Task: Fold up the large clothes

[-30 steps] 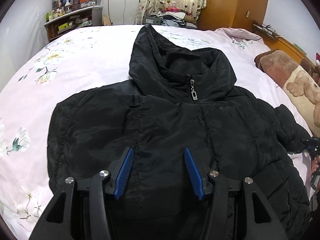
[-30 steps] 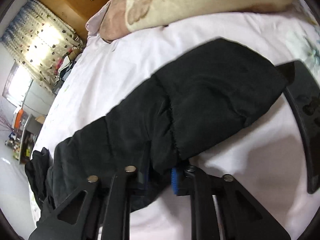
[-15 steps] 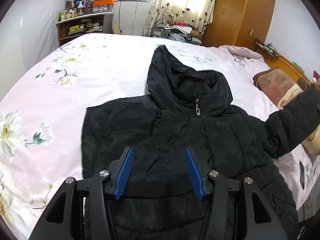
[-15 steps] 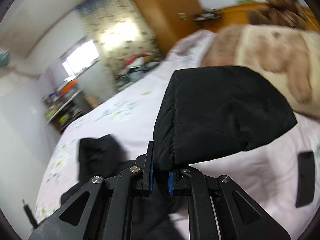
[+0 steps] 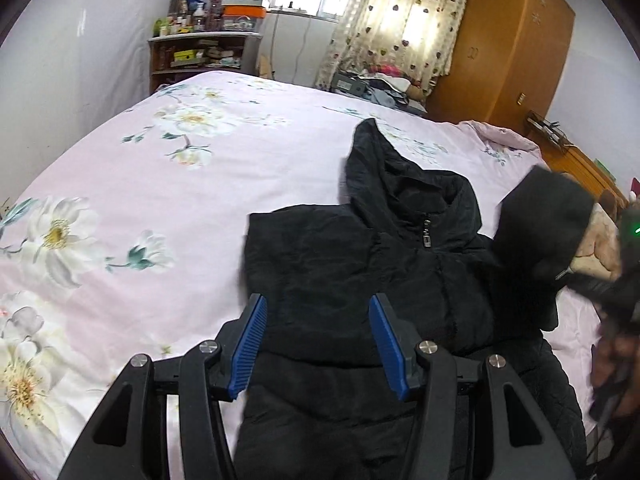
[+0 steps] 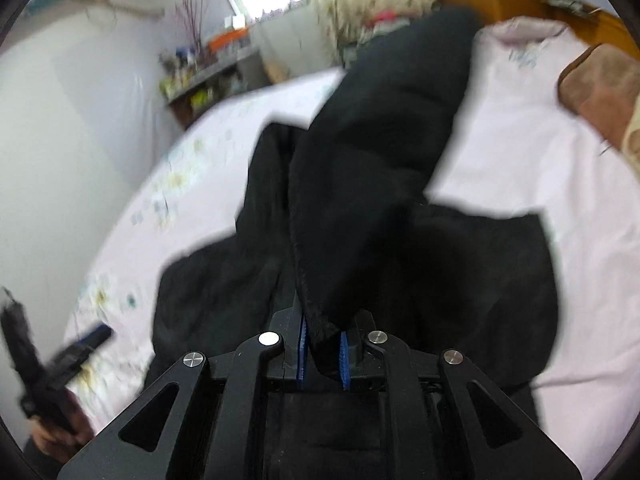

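Pink bedsheet with white flower print (image 5: 168, 184) covers the wide bed, and behind it stand a wooden shelf full of small bottles and boxes (image 5: 200, 56), a curtain with small hearts (image 5: 392, 20) at the bright window and a tall orange-brown wooden wardrobe (image 5: 504, 40). On the sheet lies the black padded hooded jacket (image 5: 360, 272), front side up, with the zipper closed to the collar and the hood spread flat toward the far side of the bed. Its left sleeve seems to be folded in, because the left edge of the body is straight.

The left tongs (image 5: 318, 340) hover above the lower chest of the jacket with the blue pads well apart, and nothing is between them.

The right tongs (image 6: 323, 354) are clamped on the cuff end of the black padded right sleeve (image 6: 384, 128); the jaws have just opened a little, but the blue pads press the cloth from both sides. The sleeve is lifted off the bed and stands in the air above the jacket body, near the collar. In the left wrist view it (image 5: 544, 216) shows at the right edge, raised, in front of a brown and cream plush blanket (image 5: 600, 240). The right wrist view is blurred
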`<state>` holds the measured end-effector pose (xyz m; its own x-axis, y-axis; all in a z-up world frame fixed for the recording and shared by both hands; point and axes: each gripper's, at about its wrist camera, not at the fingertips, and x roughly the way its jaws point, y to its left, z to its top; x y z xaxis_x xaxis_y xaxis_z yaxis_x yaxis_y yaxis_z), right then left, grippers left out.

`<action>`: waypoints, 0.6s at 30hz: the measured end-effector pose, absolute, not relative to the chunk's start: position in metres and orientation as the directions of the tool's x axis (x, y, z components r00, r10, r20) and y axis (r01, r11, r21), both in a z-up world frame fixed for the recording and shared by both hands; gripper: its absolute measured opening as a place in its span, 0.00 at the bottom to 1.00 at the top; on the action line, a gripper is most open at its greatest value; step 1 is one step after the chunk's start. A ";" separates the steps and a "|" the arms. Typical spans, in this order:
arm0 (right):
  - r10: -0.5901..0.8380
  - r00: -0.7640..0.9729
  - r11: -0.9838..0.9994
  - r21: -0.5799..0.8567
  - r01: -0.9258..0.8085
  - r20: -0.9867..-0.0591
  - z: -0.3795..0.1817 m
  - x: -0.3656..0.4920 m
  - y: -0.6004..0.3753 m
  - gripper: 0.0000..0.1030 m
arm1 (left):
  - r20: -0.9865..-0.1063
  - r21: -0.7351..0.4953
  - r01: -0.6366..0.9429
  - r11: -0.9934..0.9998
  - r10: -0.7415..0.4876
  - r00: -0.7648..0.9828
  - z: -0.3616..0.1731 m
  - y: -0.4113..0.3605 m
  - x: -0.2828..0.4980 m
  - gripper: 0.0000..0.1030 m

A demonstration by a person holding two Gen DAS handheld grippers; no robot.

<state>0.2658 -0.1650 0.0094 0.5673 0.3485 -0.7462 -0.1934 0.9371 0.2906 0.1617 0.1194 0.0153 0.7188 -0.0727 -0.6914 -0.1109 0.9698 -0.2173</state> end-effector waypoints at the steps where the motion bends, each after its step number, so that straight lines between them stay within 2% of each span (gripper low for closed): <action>1: 0.352 0.541 0.936 0.290 -0.199 -0.764 -0.004 0.271 -0.156 0.19 | -0.692 -0.216 -0.117 0.969 -0.067 0.719 0.015 0.122 0.161 0.54; 3: 0.372 0.491 0.928 0.301 -0.222 -0.788 -0.030 0.274 -0.139 0.27 | -0.696 -0.221 -0.130 0.966 -0.063 0.716 0.013 0.127 0.159 0.54; 5: 0.385 0.447 0.922 0.311 -0.232 -0.807 -0.048 0.273 -0.130 0.46 | -0.700 -0.227 -0.138 0.964 -0.063 0.712 0.011 0.130 0.158 0.54; 7: 0.407 0.430 0.911 0.324 -0.256 -0.806 -0.051 0.268 -0.123 0.53 | -0.701 -0.238 -0.137 0.962 -0.072 0.710 0.011 0.131 0.160 0.54; 14: 0.514 0.465 0.852 0.365 -0.375 -0.721 -0.014 0.245 -0.136 0.55 | -0.693 -0.289 -0.064 0.955 -0.163 0.703 0.012 0.099 0.184 0.57; 18: 0.457 0.554 0.888 0.317 -0.334 -0.696 -0.001 0.239 -0.184 0.55 | -0.680 -0.315 0.019 0.949 -0.240 0.692 0.011 0.061 0.206 0.57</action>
